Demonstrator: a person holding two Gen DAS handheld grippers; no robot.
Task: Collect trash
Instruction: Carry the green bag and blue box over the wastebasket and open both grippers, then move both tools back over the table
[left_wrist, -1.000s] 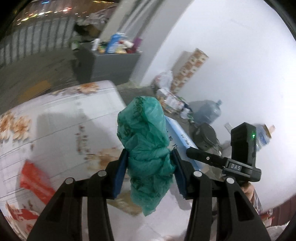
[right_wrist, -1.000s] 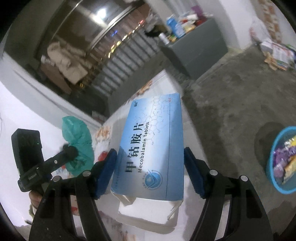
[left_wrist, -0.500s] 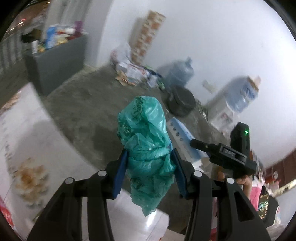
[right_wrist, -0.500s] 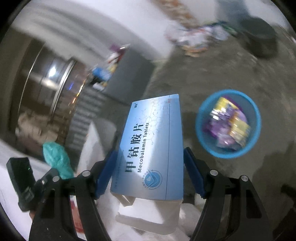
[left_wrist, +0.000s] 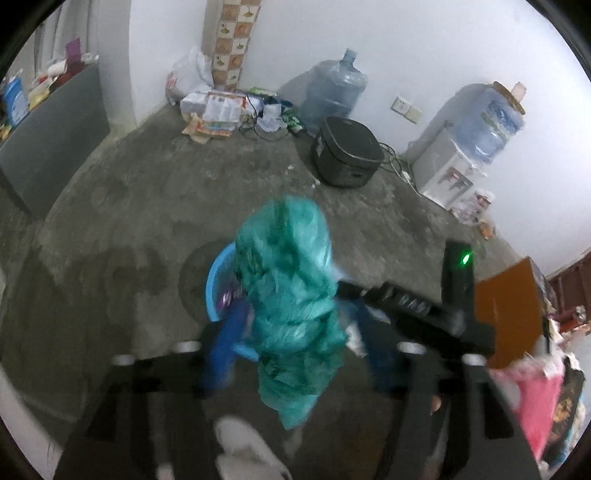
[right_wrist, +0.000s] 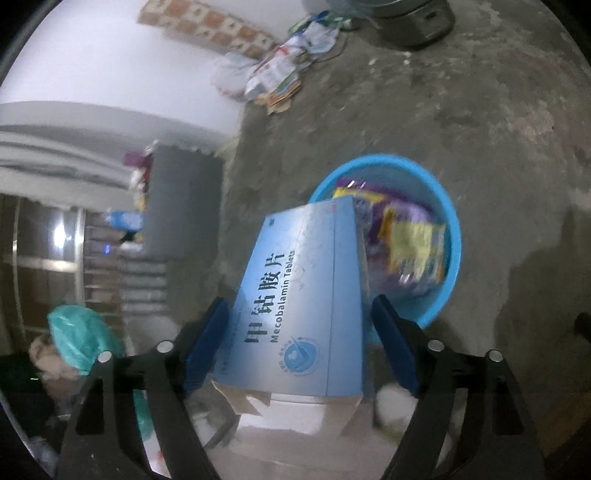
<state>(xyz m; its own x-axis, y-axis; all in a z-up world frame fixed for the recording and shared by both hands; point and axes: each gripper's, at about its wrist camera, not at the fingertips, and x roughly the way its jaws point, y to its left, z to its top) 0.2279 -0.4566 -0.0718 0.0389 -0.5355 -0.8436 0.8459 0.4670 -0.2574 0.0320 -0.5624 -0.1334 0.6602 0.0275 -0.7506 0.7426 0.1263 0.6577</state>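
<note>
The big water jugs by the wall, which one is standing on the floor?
The uncapped jug beside the black cooker stands on the floor; the other jug sits upside down atop the white dispenser.

Both grippers are black, with blue-padded jaws (silver screws stud their arms).

Bag (left_wrist: 291, 295) was teal-green. Tablet box (right_wrist: 299, 295) pale blue, dark lettering, round blue logo. Basin (right_wrist: 448, 229) bright blue, with purple and yellow wrappers (right_wrist: 406, 236) inside. Finger pads (right_wrist: 205, 343) dark blue on black frames. Floor (left_wrist: 147, 206) mottled grey; pillar (left_wrist: 232, 40) patterned orange-brown and white.
</note>
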